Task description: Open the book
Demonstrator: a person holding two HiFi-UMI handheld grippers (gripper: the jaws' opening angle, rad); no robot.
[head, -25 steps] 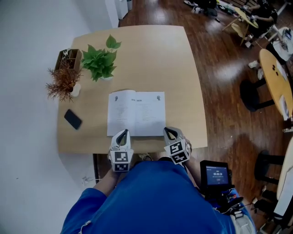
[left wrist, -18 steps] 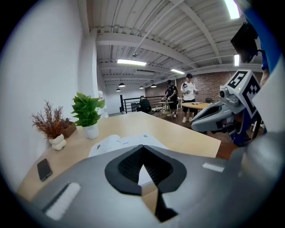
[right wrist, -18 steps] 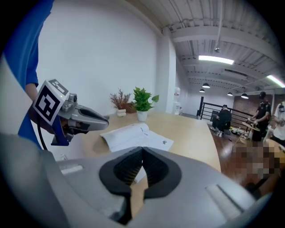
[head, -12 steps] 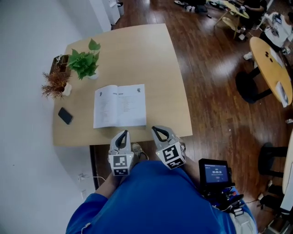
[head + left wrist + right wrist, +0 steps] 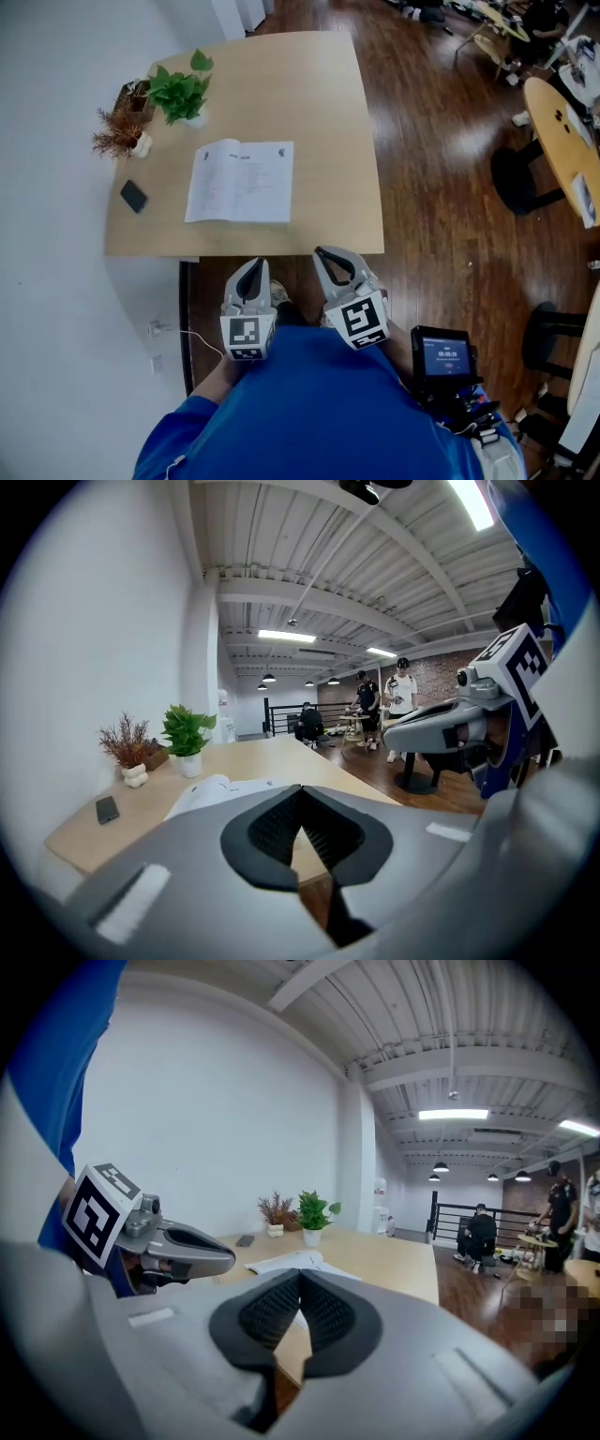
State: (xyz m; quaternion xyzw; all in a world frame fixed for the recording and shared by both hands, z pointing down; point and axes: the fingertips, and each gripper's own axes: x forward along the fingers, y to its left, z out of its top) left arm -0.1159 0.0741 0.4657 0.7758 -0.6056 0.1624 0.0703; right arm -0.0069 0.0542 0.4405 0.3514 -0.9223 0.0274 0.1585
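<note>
Your left gripper (image 5: 251,270) and right gripper (image 5: 330,258) have backed off the surface (image 5: 319,122), fingers closed, empty. One open book (image 5: 240,181), two plants (image 5: 178,92) and one phone (image 5: 134,196) lie there; only the head view shows the small screen (image 5: 442,358).

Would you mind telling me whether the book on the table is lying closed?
No, the book lies open on the table, with both printed pages facing up.

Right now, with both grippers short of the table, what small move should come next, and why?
Probably none toward the book: it already lies open, flat on the table. The left gripper and right gripper sit short of the table's near edge, jaws together and empty. I'd just lower them to rest.
</note>
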